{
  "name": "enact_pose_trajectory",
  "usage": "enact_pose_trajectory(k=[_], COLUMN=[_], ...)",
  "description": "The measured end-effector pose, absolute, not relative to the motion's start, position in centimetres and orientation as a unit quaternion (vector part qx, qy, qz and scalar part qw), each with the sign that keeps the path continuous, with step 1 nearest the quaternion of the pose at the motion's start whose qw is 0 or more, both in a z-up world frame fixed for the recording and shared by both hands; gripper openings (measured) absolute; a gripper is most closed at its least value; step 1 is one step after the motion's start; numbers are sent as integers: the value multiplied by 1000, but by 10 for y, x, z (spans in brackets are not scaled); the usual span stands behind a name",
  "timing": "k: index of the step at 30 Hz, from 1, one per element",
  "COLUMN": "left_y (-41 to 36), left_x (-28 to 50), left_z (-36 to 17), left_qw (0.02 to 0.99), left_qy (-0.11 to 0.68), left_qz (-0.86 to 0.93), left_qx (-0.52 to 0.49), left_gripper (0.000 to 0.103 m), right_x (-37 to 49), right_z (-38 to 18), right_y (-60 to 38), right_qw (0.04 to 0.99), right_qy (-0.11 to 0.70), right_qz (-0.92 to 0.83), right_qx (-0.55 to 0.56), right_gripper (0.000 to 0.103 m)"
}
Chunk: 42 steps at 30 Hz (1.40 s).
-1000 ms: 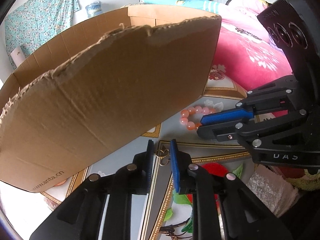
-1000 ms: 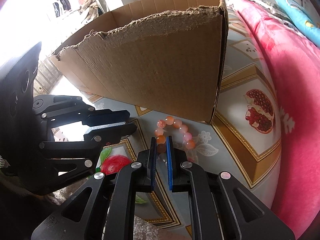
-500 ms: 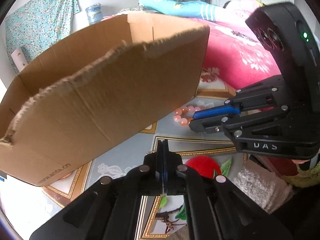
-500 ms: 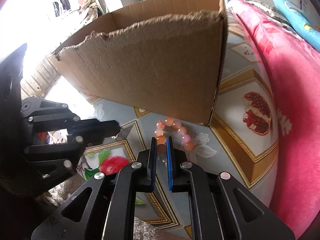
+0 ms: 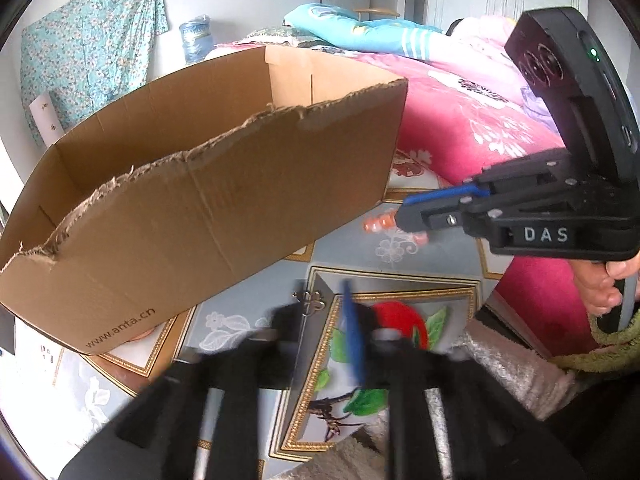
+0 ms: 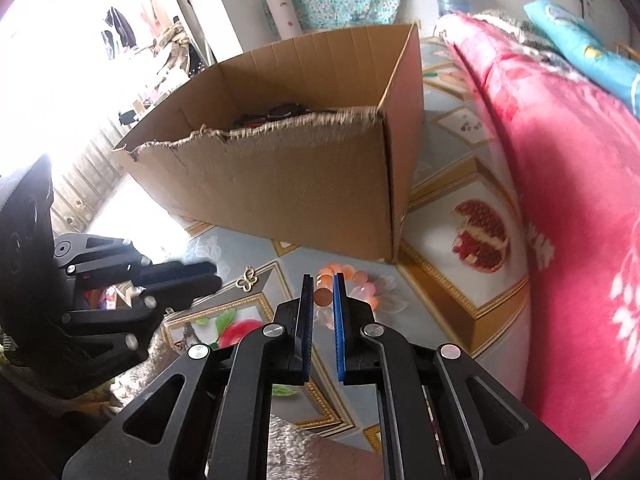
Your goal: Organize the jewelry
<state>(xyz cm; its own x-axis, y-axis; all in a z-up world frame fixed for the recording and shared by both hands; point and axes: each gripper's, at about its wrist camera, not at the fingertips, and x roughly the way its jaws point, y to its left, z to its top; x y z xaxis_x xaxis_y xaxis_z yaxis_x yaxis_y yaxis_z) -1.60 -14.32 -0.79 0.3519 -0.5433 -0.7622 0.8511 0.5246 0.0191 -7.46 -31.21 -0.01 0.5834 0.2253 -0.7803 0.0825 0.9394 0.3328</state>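
A small gold clover-shaped pendant [image 5: 309, 306] [image 6: 248, 278] lies on the patterned mat, just ahead of my left gripper [image 5: 318, 308] [image 6: 208, 274]. That gripper's jaws are opening and blurred, and the pads do not press on the pendant. An orange and pink bead bracelet [image 5: 376, 224] [image 6: 362, 280] lies by the corner of a torn cardboard box [image 5: 200, 208] [image 6: 288, 184]. One orange bead fills the narrow gap of my right gripper [image 6: 320, 284] [image 5: 402, 210], which is shut on the bracelet. Dark items show inside the box.
A pink flowered blanket [image 6: 560, 200] [image 5: 460, 128] rises along the right of the mat. Silvery grey fabric [image 5: 512, 368] lies near the front. A person's hand [image 5: 600, 284] holds the right gripper's handle. The box stands directly behind both pieces of jewelry.
The left jaws closed fully half a second ago and have now parted again. The left gripper has drawn back and up from the box. The right gripper keeps its narrow grip on the bracelet.
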Motion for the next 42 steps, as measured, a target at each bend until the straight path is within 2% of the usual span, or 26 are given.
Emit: enact_pose_trajectory(k=[7,9,14,18,33,34,35,42], left_y=[-151,-153,-157,-162,-165,-165,-162,-148], left_x=[0,4,7,8,5,4,3,1], left_z=[-29,-34,-34,-34,-34,-34,-33,-29], left_qw=[776,767,748,734,734,734,735,744], left_qy=[374,376,365,356,349,348,348,357], left_qz=[-453,-464,-492,-510,-510,-509,-509,-498], left_qx=[230,234,255,271,283,284,283,267], left_gripper=[33,29,28,15,15,14,0,0], right_x=[-71,-69,-66,-64,-62,-62,-63,-73], right_z=[-7,-7,-9,-11,-11,-10,-9,5], right_y=[-314,-316,-317,-317,-317,-317,-318,-321], right_qw=[868,867,865,863,863,864,864,876], right_qy=[458,458,461,462,463,462,461,441], right_qz=[48,49,51,52,51,50,49,46], right_qx=[185,189,193,196,194,194,195,191], right_gripper=[7,7,7,7,7,7,7,7])
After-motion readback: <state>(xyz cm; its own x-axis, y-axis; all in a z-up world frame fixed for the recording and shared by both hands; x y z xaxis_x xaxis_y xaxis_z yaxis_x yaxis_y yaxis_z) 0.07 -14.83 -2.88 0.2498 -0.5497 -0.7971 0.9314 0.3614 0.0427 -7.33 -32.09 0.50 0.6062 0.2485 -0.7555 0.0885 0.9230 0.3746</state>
